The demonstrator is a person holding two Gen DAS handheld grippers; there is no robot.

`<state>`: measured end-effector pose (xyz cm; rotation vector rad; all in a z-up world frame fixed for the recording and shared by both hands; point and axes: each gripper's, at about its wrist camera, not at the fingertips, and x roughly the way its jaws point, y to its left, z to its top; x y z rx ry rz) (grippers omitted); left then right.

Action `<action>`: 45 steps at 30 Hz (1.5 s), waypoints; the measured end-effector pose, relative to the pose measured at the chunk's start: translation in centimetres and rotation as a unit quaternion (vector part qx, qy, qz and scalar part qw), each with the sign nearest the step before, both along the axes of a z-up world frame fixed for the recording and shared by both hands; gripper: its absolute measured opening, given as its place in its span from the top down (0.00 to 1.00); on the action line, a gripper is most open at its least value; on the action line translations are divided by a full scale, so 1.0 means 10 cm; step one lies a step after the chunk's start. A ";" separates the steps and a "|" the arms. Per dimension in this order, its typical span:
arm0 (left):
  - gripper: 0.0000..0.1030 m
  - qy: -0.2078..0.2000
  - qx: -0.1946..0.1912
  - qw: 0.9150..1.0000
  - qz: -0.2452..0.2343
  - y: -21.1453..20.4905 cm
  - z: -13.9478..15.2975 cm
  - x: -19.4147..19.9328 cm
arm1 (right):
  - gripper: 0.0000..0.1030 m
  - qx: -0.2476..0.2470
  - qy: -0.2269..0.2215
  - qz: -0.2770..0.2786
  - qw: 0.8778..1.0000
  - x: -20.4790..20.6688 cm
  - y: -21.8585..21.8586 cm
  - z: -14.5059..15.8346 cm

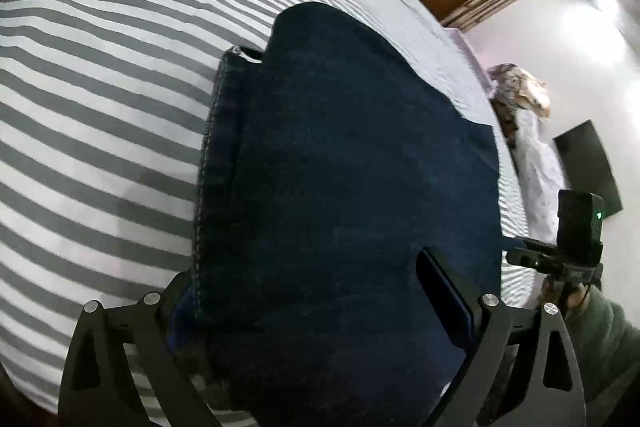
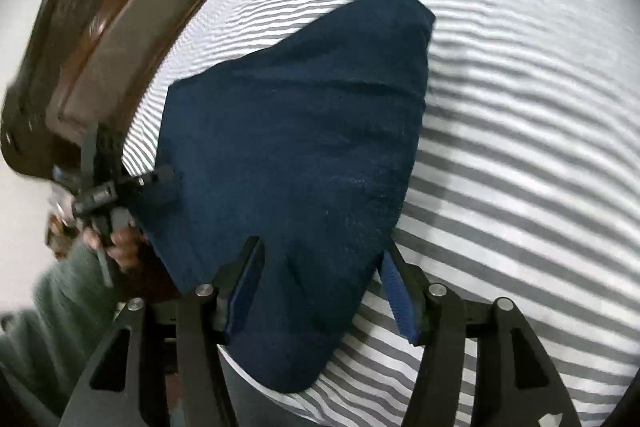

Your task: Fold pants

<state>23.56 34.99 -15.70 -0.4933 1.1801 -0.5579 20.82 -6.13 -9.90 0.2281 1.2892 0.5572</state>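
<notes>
Pants (image 1: 340,167), dark blue, no readable label

Folded navy pants (image 2: 296,147) on striped sheet (image 2: 520,147); right claw (image 2: 320,291) parted above.

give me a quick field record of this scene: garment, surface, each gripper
garment: dark navy denim pants, folded into a compact stack, stitched seam on one edge
surface: grey-and-white striped bedsheet, pants lying flat on it
left gripper: over the near end of the pants, jaws spread wide, fabric between them, no visible pinch
right gripper: jaws apart, blue pads either side of the pants' near corner, not pressing
fold status: looks folded
</notes>
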 end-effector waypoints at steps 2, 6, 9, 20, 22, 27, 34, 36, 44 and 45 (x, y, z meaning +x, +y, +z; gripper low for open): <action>0.13 -0.001 -0.040 0.999 0.004 0.11 -0.01 -0.02 | 0.43 -0.019 -0.007 0.011 1.000 -0.01 0.06 0.05; 0.50 0.002 -0.067 0.997 0.032 0.40 -0.12 -0.12 | 0.40 -0.035 -0.015 0.013 0.999 -0.02 0.11 0.04; 0.53 0.007 -0.088 0.995 0.035 0.51 -0.18 -0.13 | 0.40 -0.026 -0.010 -0.001 1.000 -0.01 0.08 0.02; 0.48 0.008 -0.093 0.995 0.025 0.54 -0.24 -0.14 | 0.38 -0.043 -0.005 -0.001 0.999 0.01 0.14 0.03; 0.44 0.003 -0.088 0.996 0.024 0.47 -0.23 -0.12 | 0.36 -0.040 -0.004 -0.007 0.999 0.02 0.15 0.01; 0.40 -0.023 -0.052 0.998 0.030 0.20 -0.09 -0.10 | 0.35 -0.041 -0.002 -0.023 0.999 0.01 0.22 -0.05; 0.59 -0.023 -0.078 0.996 0.046 0.32 -0.08 -0.18 | 0.35 -0.027 0.004 -0.039 0.999 0.02 0.14 -0.10; 0.59 -0.028 -0.064 0.997 0.043 0.29 -0.08 -0.19 | 0.35 -0.019 0.010 -0.046 0.999 0.07 0.08 -0.15; 0.49 -0.042 -0.016 0.998 0.042 0.20 -0.01 -0.23 | 0.35 0.043 0.028 -0.045 0.998 0.22 0.17 -0.39; 0.48 -0.044 -0.007 0.998 0.042 0.17 0.00 -0.23 | 0.37 0.042 0.021 -0.032 0.998 0.24 0.22 -0.40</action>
